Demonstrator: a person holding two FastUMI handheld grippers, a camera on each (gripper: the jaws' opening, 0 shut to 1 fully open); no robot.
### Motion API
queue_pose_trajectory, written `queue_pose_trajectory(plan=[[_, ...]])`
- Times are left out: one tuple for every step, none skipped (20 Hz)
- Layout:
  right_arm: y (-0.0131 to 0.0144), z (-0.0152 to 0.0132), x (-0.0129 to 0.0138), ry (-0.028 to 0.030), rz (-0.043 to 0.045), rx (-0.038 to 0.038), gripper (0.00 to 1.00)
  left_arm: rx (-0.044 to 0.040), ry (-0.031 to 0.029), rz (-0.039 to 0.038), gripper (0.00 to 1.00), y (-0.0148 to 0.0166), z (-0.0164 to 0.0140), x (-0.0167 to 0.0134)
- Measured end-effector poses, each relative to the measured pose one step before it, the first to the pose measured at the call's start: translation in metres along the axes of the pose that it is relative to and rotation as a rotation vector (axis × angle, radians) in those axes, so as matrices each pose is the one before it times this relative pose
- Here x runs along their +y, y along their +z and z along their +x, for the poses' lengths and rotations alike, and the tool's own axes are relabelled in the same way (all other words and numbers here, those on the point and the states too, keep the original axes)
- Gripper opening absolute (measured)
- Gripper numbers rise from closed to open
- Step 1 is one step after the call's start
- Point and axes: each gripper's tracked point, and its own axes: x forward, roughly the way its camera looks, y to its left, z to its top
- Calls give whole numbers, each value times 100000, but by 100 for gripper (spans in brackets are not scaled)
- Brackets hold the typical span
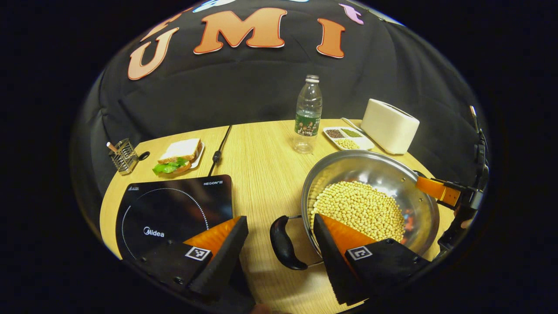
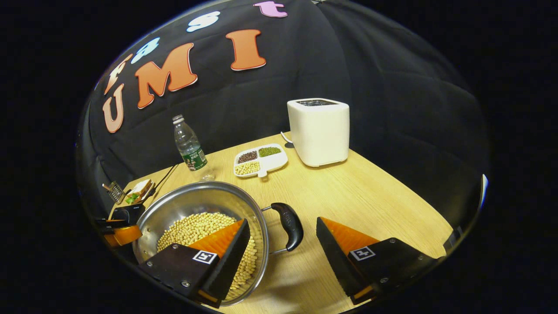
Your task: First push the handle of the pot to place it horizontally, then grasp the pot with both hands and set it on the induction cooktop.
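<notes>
— Where does the pot sit?

— From my station, the round stainless-steel pot [image 1: 370,174] full of pale soybeans [image 1: 359,209] rests on the light wooden counter [image 1: 261,165], just beside the black glass induction cooktop [image 1: 174,205] and not on it.

— And your grippers?

— My left gripper [image 1: 279,244] is spread wide, released, its fingers straddling one black loop handle [image 1: 283,242] without touching it. My right gripper [image 2: 283,237] is likewise released around the opposite black handle [image 2: 291,226], one finger over the beans. Neither presses on anything.

— Behind?

— A clear plastic bottle [image 1: 307,115], a white toaster [image 2: 319,131], a divided white dish of grains [image 2: 260,161], a sandwich on a plate [image 1: 181,156].
</notes>
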Motion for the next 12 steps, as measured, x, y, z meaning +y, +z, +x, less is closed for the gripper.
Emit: queue_pose_trajectory(plan=[[-119, 532, 109, 107, -285, 1370, 95, 690, -214, 293, 98, -142, 391, -67], [-322, 508, -179, -544, -578, 1409, 95, 815, -402, 364, 99, -175, 311, -118], [-348, 437, -165, -817, -735, 1536, 95, 754, -352, 35, 98, -281, 268, -162], [-253, 315, 67, 486, -42, 1123, 95, 774, -147, -286, 98, -233, 182, -33], [-133, 144, 136, 87, 129, 797, 94, 277, -2084, -1070, 98, -121, 347, -424], [5, 203, 44, 114, 0, 203, 93, 144, -1927, -1016, 89, -7, 97, -525], [-70, 106, 173, 245, 35, 144, 92, 209, -1200, -71, 88, -47, 94, -398], [-10, 49, 206, 487, 368, 226, 88, 27, 1129, 1091, 74, 58, 301, 99], [-89, -19, 255, 940, 632, 458, 86, 76, 329, 876, 72, -21, -327, 17], [-78, -61, 201, 705, 735, 654, 80, -53, 243, -286, 71, 5, 26, 53], [113, 107, -18, 230, 203, -498, 75, -405, 111, -862, 71, 38, 82, -80], [-81, -79, -8, 326, -116, 261, 71, -518, 317, -1015, 69, 197, 77, 106]])
